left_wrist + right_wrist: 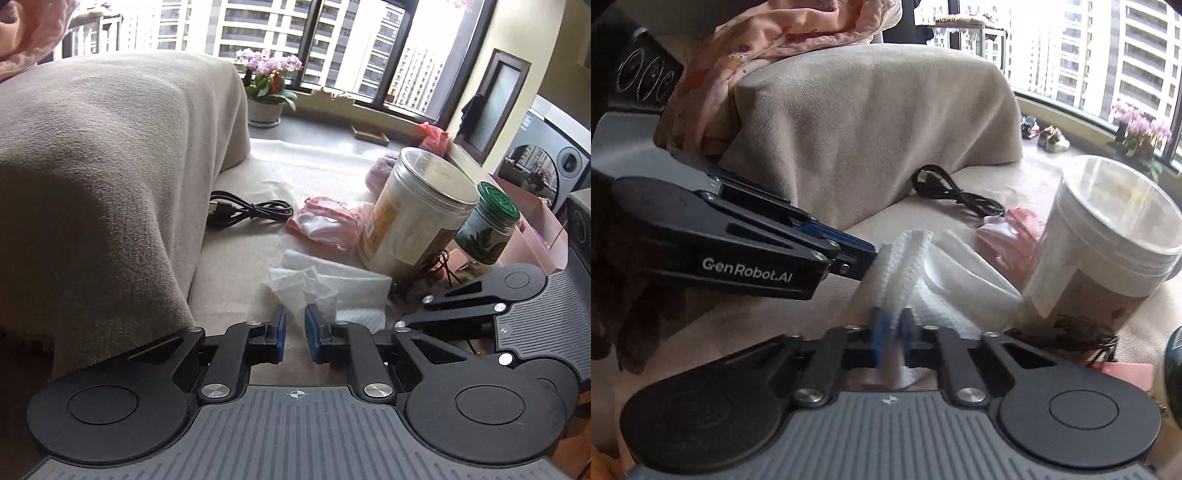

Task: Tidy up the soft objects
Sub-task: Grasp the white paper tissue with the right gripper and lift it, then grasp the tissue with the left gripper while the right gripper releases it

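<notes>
The right gripper (892, 328) is clenched on a fold of the white cloth (934, 280), its blue pads pressed together with the waffled fabric pinched between them and a bit of it bulging out behind the jaws. The left gripper (875, 258) comes in from the left side of the right wrist view and grips the same cloth at its raised, bunched edge; in its own view its jaws stand only a narrow way apart, with a thin corner of the white cloth (325, 291) caught between the blue pads (281, 328). The cloth is lifted between the two grippers, while the rest of it lies spread on the beige covered surface (229, 273). Just to the right of the cloth stands a large clear plastic jar (413, 218) with a closed lid, pale contents showing inside. Beside it is a smaller jar with a green perforated lid (487, 229). Behind the cloth lies a crumpled pink fabric (328, 221), with a coiled black cable (247, 212) near it.
</notes>
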`<state>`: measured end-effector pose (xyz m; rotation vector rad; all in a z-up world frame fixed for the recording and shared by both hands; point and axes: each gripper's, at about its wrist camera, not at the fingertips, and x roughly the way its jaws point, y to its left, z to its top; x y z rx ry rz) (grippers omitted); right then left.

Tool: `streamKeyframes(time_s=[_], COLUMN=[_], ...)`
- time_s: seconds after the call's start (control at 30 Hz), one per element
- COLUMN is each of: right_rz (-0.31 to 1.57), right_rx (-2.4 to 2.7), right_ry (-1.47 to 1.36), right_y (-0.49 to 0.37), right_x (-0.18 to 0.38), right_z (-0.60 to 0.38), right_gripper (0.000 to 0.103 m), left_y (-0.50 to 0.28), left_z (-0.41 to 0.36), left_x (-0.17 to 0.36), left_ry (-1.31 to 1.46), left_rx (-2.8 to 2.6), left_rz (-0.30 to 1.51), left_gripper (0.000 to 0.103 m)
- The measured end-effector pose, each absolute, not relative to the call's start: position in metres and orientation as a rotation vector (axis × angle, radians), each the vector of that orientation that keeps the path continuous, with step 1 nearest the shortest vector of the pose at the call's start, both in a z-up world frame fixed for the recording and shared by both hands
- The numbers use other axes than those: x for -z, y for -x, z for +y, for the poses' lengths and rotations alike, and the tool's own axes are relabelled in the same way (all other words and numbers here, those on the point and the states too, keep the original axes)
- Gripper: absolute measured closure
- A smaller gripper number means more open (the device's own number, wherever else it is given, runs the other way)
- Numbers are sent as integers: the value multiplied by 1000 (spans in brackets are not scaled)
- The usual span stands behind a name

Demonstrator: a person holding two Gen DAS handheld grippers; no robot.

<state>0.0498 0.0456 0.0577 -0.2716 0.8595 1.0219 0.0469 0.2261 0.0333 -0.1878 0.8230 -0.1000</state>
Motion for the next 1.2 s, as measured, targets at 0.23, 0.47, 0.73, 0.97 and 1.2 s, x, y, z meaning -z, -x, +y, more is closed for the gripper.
streamKeyframes(time_s=[0.23,0.47,0.73,0.97,1.2], right_rz=[954,800,765,814,765], right_rx=[-1148,-904,-850,-953,-1037], right_ry=[81,191,188,153,176], right_y=[-43,-50,-60,-44,-10], right_x=[-61,-58,-43,-44,-40], right_z=[50,35,19,33,44], right_gripper=[100,100,62,83,86], left_y=[-36,-38,-43,-31,-42], left_z=[227,217,219,240,229], left_x=[-52,-40,-19,-29,-25], left_ry=[194,214,265,365,377], left_rx=[100,94,83,80,111], left_rz=[775,799,831,774,858], left_gripper=[88,87,87,87,83])
